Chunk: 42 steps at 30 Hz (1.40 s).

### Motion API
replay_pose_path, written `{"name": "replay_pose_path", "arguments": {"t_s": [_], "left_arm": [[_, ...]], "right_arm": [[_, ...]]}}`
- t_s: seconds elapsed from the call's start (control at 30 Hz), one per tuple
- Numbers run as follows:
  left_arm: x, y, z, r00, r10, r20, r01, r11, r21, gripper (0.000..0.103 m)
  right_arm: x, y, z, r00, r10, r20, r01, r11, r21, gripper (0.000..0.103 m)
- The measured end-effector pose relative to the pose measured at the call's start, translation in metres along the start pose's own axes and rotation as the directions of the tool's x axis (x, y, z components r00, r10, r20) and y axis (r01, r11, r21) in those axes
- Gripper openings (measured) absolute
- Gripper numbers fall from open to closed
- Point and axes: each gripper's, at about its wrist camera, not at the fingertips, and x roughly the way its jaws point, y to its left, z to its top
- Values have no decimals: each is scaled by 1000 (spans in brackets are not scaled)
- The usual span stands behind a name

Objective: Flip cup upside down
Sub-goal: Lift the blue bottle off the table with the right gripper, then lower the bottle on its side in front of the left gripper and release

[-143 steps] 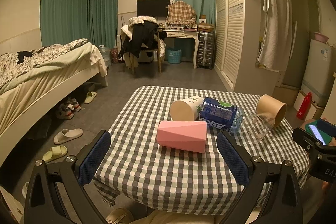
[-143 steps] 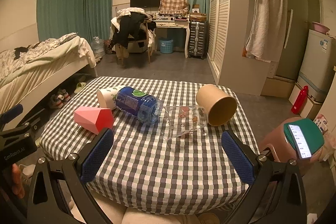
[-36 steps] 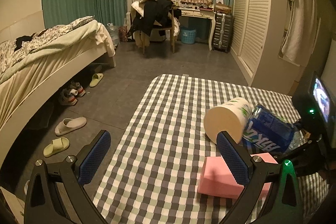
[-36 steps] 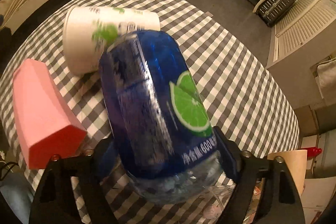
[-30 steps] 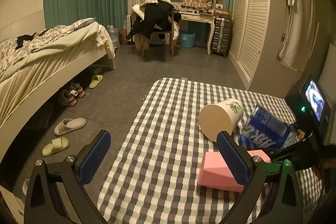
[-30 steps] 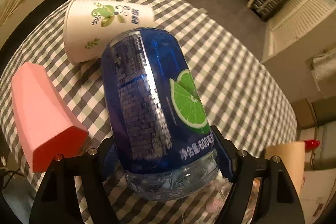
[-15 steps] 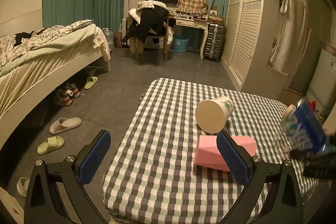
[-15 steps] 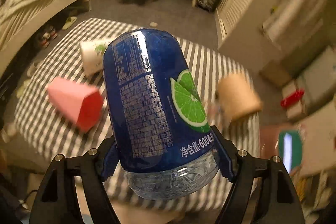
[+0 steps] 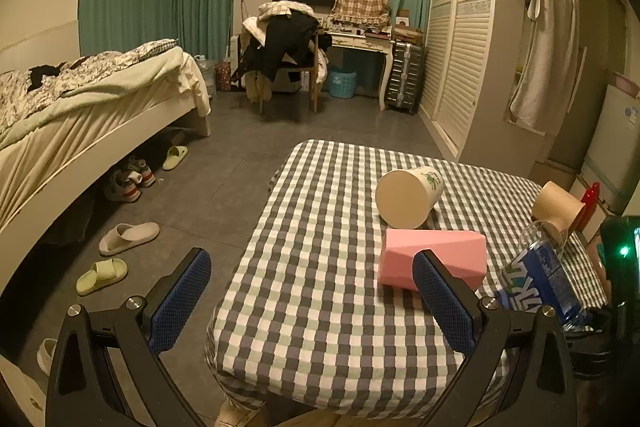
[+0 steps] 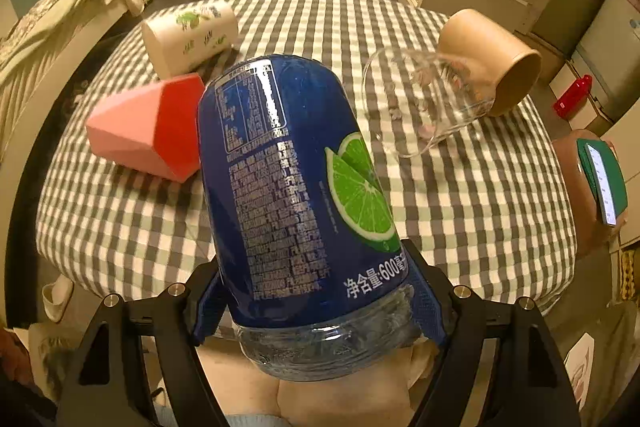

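Low in the right wrist frame, the right gripper (image 10: 320,303) squeezes a blue-labelled clear plastic bottle (image 10: 296,195), lifted for turning over next.

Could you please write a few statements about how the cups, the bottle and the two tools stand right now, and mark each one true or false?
1. The right tool is shut on the blue-labelled clear plastic bottle. True.
2. The left tool grips the pink faceted cup. False: its jaws are open and empty, with the cup lying on the checked tablecloth.
3. The white paper cup with green leaf print stands upright. False: it lies on its side.
4. The clear glass cup lies on its side against the brown paper cup. True.
5. The brown paper cup is already upside down. False: it lies on its side too.
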Motion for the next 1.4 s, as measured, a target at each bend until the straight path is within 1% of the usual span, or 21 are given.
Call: {"name": "replay_pose_path", "arguments": {"t_s": [0.17,0.43,0.47,0.5,0.53,0.63,0.73,0.77,0.83,0.87,0.9,0.97,1.0,1.1,1.13,1.27,1.4], "left_arm": [[2,-6,0,1000,18,-8,-18,1000,16,103],[3,-19,-3,999,38,-18,-37,999,39,103],[3,-21,-2,999,40,-18,-39,998,43,103],[2,-24,-1,999,44,-17,-43,998,49,103],[1,-26,-1,999,46,-16,-45,998,52,103],[-2,-34,0,998,59,-13,-59,997,57,103],[-7,-45,1,999,49,-15,-49,998,44,103],[-8,-49,2,999,45,-13,-45,998,41,103],[-13,-60,1,999,34,-11,-34,999,41,103],[-15,-66,0,1000,29,-8,-29,999,42,103],[-19,-75,-2,1000,21,-1,-20,999,47,103],[-24,-91,-6,1000,11,8,-11,998,61,103],[-27,-103,-10,1000,2,10,-3,997,72,103],[-30,-133,-23,1000,-29,2,29,996,84,103],[-30,-140,-27,999,-40,-5,40,996,83,103],[-27,-170,-45,995,-89,-37,92,992,82,103],[-19,-194,-59,988,-132,-79,137,989,60,103]], "right_arm": [[13,1,1,1000,5,-18,-6,1000,-18,77],[17,-3,4,999,32,-10,-32,999,-22,79],[18,-4,6,999,40,-13,-40,999,-24,81],[18,-5,6,999,46,-11,-46,999,-26,87],[15,-7,7,998,55,-1,-55,998,-30,91],[-3,-13,5,996,77,48,-75,996,-55,92],[-30,-29,2,985,106,137,-99,993,-58,94],[-42,-39,1,976,108,187,-100,994,-54,94],[-57,-52,-2,963,98,252,-89,995,-47,95],[-67,-64,-5,951,84,298,-76,996,-40,96],[-71,-70,-6,944,75,320,-68,997,-35,96],[-83,-91,-12,921,52,385,-49,999,-19,96],[-85,-99,-15,914,46,404,-45,999,-11,97],[-87,-126,-22,899,44,437,-57,998,18,97],[-85,-134,-25,898,46,438,-66,997,30,97],[-78,-167,-33,905,50,423,-90,993,74,97],[-71,-190,-40,907,27,420,-78,991,106,97]]}}
